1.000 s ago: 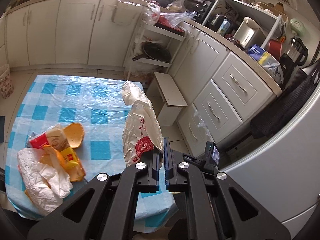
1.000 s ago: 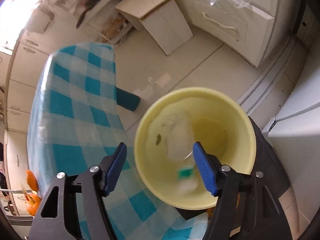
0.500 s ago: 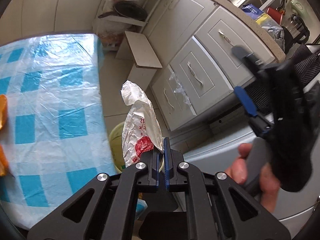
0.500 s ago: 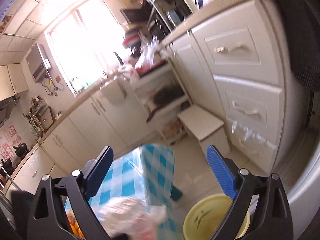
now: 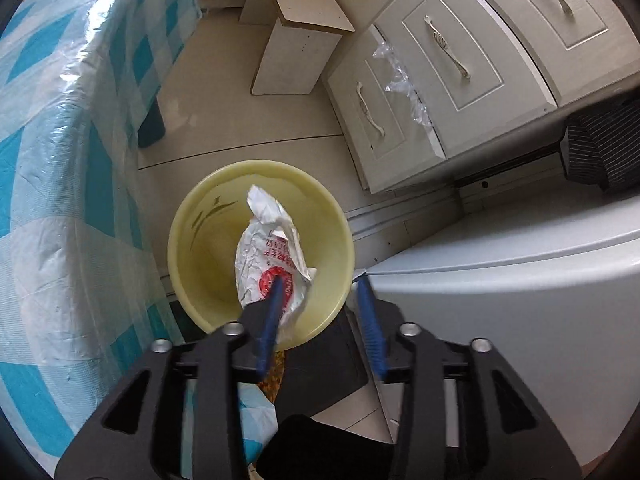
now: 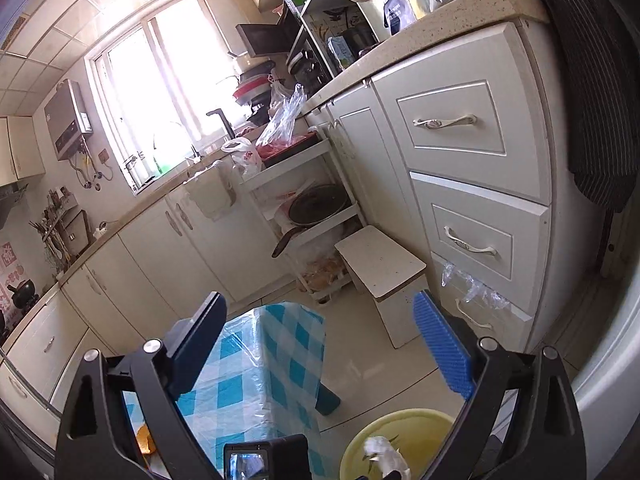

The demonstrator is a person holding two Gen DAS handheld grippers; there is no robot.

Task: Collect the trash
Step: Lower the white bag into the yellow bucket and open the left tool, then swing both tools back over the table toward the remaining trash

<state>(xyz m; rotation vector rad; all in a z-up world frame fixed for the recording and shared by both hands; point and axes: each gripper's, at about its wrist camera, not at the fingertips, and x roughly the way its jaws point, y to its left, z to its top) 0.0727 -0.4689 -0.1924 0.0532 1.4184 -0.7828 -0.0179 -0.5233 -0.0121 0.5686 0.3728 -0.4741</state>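
Left gripper (image 5: 320, 284): jaws opening, about half spread, pointing steeply down over the bin.
Left-side pad (image 5: 273, 308): lies against the red-printed lower part of the crumpled white wrapper (image 5: 269, 258); the other pad (image 5: 370, 328) stands clear of it, so nothing is pinched.
Wrapper position: mostly ahead of and to the left of the gap between the pads, its upper twist reaching toward the middle of the bin mouth, its bulk over the near inner wall.
Yellow bin (image 5: 192, 220): round, on the pale floor tiles, just beside the table corner and close to the white appliance front (image 5: 500, 280).
Right gripper (image 6: 320, 344): jaws spread wide with nothing between them, held well above the bin, looking across the kitchen.
Bin from the right view: bottom of frame, wrapper visible inside its mouth.
Table (image 5: 48, 160): blue-and-white checked cloth under clear plastic, left of the bin.
Stool (image 5: 296, 36): small, white, beyond the bin, beside the drawers (image 5: 440, 80).
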